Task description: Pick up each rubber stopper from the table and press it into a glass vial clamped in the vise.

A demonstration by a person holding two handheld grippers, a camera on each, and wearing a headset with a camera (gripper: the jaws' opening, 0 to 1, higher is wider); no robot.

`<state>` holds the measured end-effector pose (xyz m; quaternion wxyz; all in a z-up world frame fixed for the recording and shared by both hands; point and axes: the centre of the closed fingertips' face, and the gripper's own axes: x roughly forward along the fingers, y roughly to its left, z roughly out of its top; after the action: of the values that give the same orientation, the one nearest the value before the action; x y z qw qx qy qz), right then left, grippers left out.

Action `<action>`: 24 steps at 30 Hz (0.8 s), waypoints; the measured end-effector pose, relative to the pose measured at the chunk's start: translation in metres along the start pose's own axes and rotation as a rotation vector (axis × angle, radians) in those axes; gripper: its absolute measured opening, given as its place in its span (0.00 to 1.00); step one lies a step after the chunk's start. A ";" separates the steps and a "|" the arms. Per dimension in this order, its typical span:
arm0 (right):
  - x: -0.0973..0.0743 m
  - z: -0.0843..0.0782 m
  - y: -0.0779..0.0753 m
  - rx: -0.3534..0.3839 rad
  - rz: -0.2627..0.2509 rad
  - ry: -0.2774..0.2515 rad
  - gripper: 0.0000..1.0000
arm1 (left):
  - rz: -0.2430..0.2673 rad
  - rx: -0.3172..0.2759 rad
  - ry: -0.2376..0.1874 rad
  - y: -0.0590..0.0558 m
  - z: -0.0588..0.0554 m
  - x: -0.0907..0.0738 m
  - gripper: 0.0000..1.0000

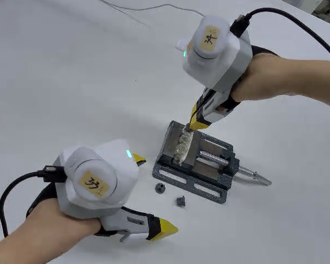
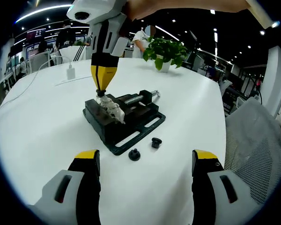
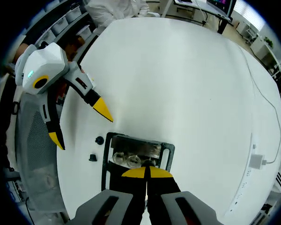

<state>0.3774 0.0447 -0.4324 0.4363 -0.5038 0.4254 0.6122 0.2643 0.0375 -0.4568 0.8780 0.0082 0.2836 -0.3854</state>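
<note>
A black vise [image 1: 209, 184] holds a row of clear glass vials [image 1: 182, 147] in its jaws. My right gripper [image 1: 193, 125] points down at the end vial [image 2: 102, 99], its jaws shut on a small dark rubber stopper [image 3: 148, 164] at the vial's mouth. Two more black stoppers [image 1: 160, 188] [image 1: 180, 201] lie on the white table in front of the vise. My left gripper [image 1: 154, 193] hovers just in front of them, open and empty. The left gripper view has the stoppers [image 2: 134, 154] [image 2: 155, 142] between its yellow fingertips [image 2: 87, 155].
The vise's screw handle [image 1: 253, 175] sticks out to the right. A cable [image 1: 148, 8] runs along the far table edge, with a white charger [image 2: 70, 72] beyond the vise. A potted plant [image 2: 166, 49] stands at the far side. A mesh chair [image 2: 257, 131] is beside the table.
</note>
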 end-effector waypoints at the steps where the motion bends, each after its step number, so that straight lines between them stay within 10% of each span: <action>1: 0.000 0.000 0.000 0.008 0.001 0.002 0.00 | -0.001 -0.002 0.000 0.000 0.000 0.000 0.79; 24: 0.000 0.000 0.001 0.097 0.001 -0.056 0.00 | 0.018 0.007 -0.010 0.006 0.007 -0.003 0.78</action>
<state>0.3764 0.0448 -0.4318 0.4718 -0.4646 0.4426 0.6047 0.2704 0.0418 -0.4505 0.8828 0.0120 0.2779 -0.3787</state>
